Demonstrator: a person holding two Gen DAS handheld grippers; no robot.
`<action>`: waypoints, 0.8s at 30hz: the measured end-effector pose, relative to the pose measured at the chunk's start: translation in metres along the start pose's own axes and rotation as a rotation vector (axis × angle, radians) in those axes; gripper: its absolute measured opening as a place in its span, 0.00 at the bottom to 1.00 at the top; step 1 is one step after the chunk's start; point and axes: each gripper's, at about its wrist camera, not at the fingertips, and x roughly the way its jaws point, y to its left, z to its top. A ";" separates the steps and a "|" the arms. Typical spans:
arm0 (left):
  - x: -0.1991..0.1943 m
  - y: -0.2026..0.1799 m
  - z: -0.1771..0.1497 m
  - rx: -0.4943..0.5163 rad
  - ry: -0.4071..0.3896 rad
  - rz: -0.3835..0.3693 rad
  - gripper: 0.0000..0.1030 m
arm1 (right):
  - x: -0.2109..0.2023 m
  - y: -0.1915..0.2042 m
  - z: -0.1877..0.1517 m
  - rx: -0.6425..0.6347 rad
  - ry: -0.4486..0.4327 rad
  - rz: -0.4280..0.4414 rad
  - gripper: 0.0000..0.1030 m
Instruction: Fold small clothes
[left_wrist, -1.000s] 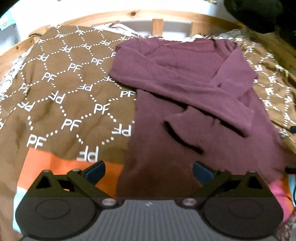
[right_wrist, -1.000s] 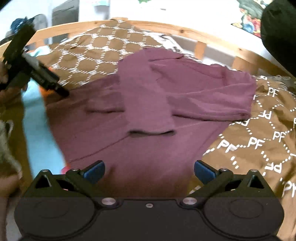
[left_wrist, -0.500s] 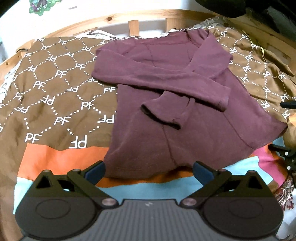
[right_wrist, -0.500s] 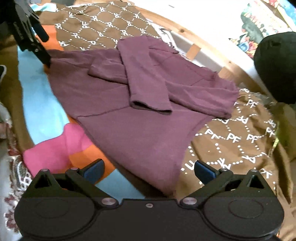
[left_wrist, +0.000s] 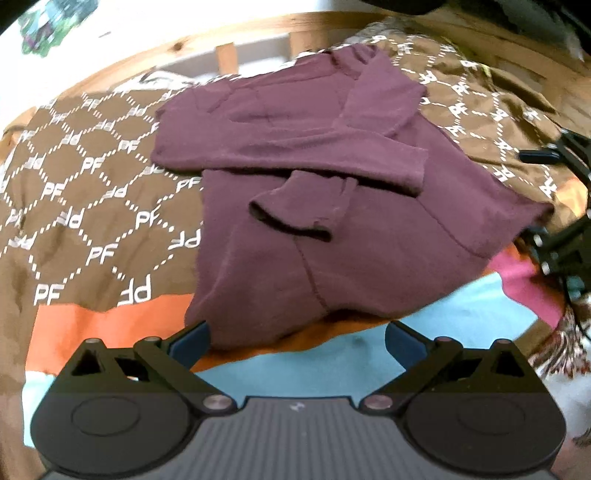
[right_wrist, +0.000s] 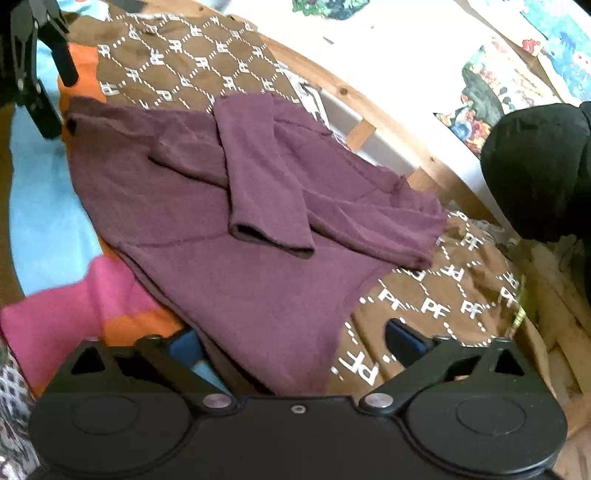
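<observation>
From the left wrist we see our left tongs spread wide, nothing pinched, with the near hem of the purple top between their tips. The top lies flat on the patterned blanket covering the bed, both sleeves folded across its front. The right tongs show at the far right edge.

From the right wrist, our right tongs have just been closing a little around the top's hem corner; they look not yet pressed on it, though blur hides the left pad.
</observation>
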 end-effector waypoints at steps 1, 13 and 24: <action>0.000 -0.003 0.000 0.025 -0.006 0.002 0.99 | 0.000 -0.001 0.002 0.005 -0.003 0.018 0.74; 0.020 -0.044 0.006 0.225 -0.053 0.056 0.99 | 0.005 -0.031 0.033 0.257 0.013 0.215 0.10; 0.046 -0.032 0.016 0.164 -0.002 0.192 0.90 | 0.025 -0.082 0.059 0.515 0.037 0.285 0.07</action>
